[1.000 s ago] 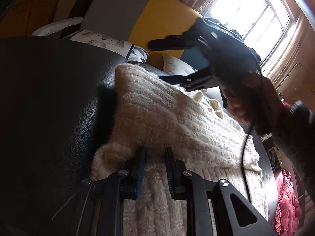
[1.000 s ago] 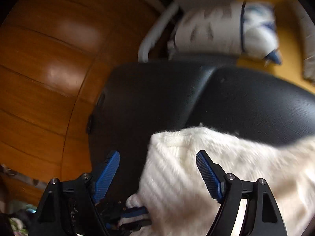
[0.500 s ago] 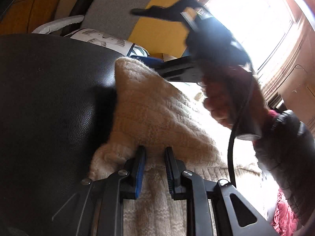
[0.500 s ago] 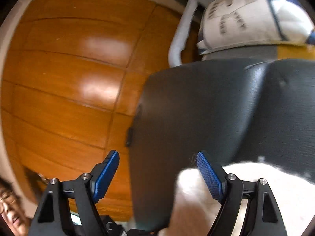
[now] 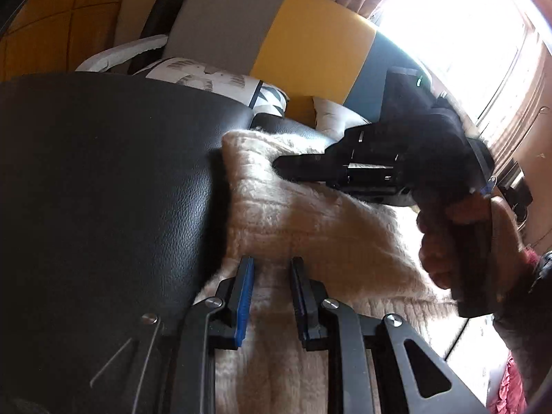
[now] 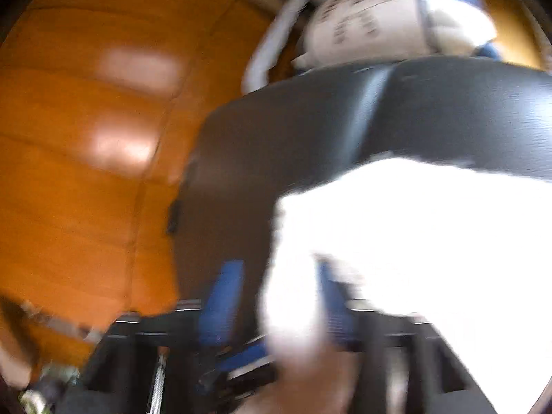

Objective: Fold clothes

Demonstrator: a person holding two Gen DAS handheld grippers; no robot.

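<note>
While the left gripper point(image 5: 270, 293) keeps its pinch on the near edge of the sweater point(image 5: 296, 220), the right gripper point(image 5: 286, 167) has come back down. Half a second ago it was up in the air with its fingers spread wide, above the far corner. Now its tip sits right on that far corner, and its fingers look much closer together. The right wrist view is very blurry, so the gripper is moving fast, and I cannot tell for sure if it has hold of the wool. I think it is going for a new grab, so the next fold can start. The left gripper's two blue pads are close, with a ridge of wool squeezed between them. The sweater is cream, thick and fuzzy, with knitted ribs. It lies on the black seat point(image 5: 103, 189), already doubled over, with one layer on top of another. It looks soft and floppy, so a corner could slip out easily.
</note>
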